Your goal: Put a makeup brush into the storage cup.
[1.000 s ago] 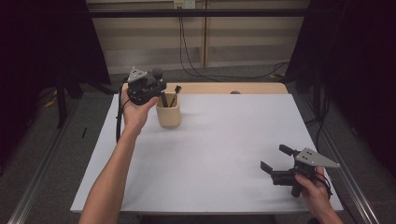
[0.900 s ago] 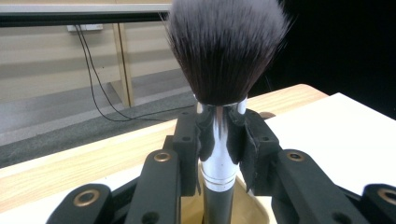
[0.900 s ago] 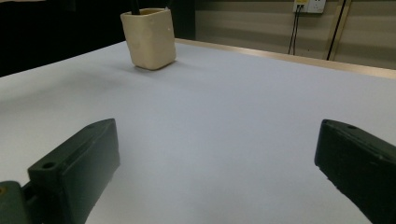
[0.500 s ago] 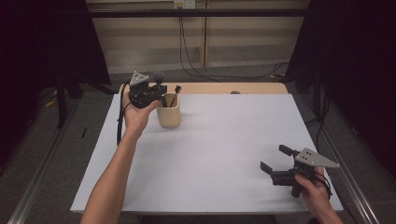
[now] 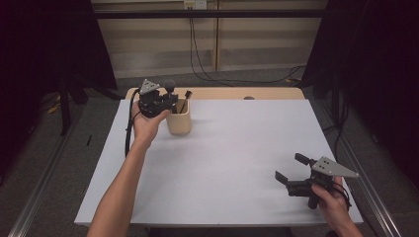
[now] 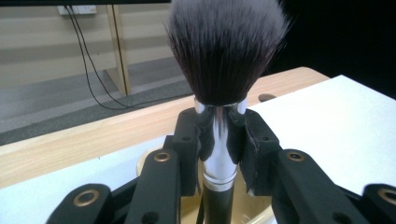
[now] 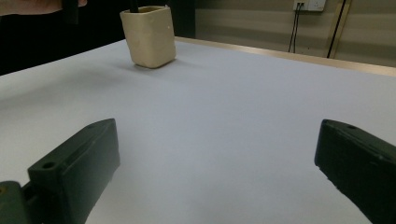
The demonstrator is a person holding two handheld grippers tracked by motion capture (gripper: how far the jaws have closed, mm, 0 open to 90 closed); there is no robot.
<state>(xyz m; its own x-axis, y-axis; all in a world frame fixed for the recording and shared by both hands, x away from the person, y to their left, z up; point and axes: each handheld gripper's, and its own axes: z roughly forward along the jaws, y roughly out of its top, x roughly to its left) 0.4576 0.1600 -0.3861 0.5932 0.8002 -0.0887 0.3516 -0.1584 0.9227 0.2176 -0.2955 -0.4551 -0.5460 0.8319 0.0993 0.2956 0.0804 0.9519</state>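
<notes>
High view: fixed overhead, facing forward and down across the whole surface (image 5: pixel 232 148). Left gripper view: pressed close on a brush (image 6: pixel 224 60), facing the far edge. Right gripper view: low, skimming the surface, sharing the beige cup (image 7: pixel 148 35) with both others.

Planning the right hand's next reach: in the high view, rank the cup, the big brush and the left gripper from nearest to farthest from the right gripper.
1. Cup, far left of table.
2. Big brush, above the cup's left rim.
3. Left gripper, holding that brush; too close to the brush to rank apart.
Right gripper sits near right.
</notes>
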